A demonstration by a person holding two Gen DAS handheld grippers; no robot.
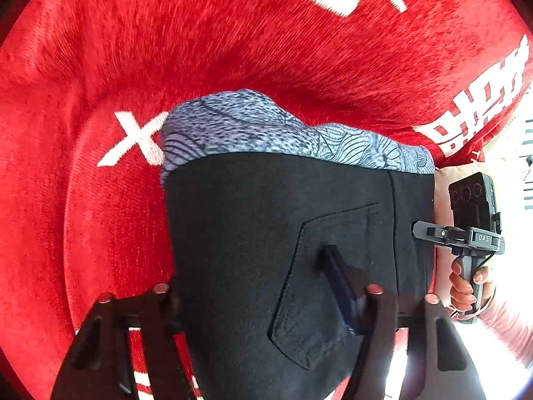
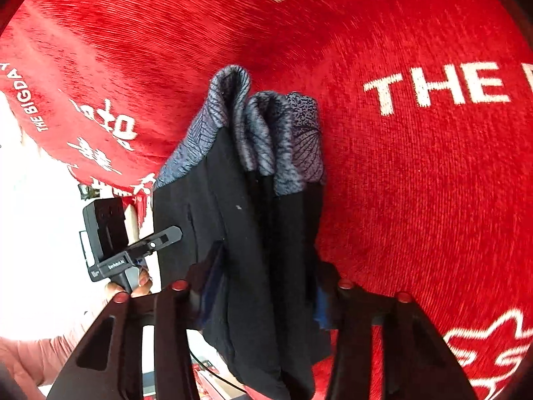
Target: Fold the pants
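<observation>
Black pants [image 1: 253, 233] with a grey patterned inner lining [image 1: 253, 123] hang folded above a red blanket. A back pocket [image 1: 326, 266] faces the left wrist view. My left gripper [image 1: 263, 286] is shut on the pants, with the fabric bunched between its fingers. My right gripper [image 2: 263, 276] is shut on the same pants [image 2: 253, 233], seen edge-on as several stacked layers with the lining [image 2: 263, 126] at the far end. The right gripper's body [image 1: 466, 233] shows at the right of the left wrist view, and the left gripper's body [image 2: 113, 243] shows at the left of the right wrist view.
A red plush blanket [image 1: 233, 40] with white lettering covers the surface below, also in the right wrist view [image 2: 416, 166]. Its edge lies near the person's hand [image 1: 466, 286], with a bright floor beyond. A pink sleeve [image 2: 30, 360] is at lower left.
</observation>
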